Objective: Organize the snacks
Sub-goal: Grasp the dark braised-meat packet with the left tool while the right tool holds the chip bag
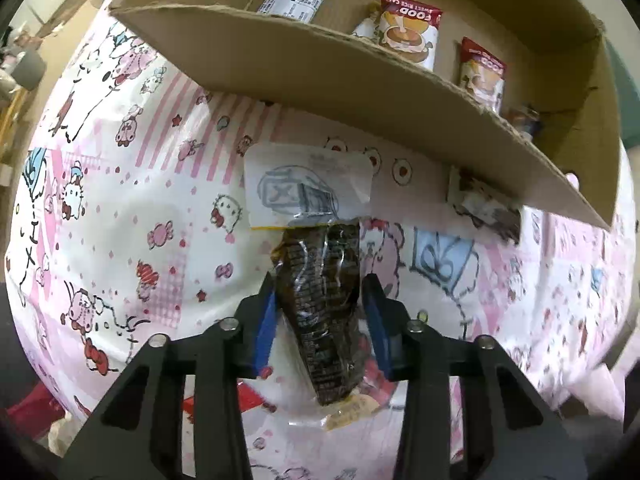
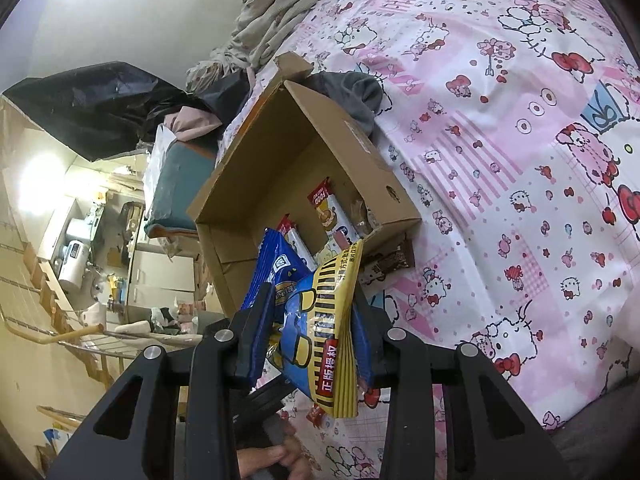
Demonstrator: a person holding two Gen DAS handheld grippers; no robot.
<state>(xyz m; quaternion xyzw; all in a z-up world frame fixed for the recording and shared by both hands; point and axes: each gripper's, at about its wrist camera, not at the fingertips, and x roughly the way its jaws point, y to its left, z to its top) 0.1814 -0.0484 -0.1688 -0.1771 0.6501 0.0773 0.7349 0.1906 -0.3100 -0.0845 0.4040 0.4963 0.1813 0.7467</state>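
My left gripper is shut on a clear packet of dark snack with a white header card, held above the pink cartoon bedsheet just in front of the cardboard box. The box holds several snack packets, among them red and white rice cake packs. My right gripper is shut on a blue and yellow snack bag, held near the open box. A brown packet lies on the sheet beside the box; it also shows in the left wrist view.
A grey garment and a heap of bedding lie behind the box. Beyond the bed edge are a black bag, a teal box and cluttered furniture.
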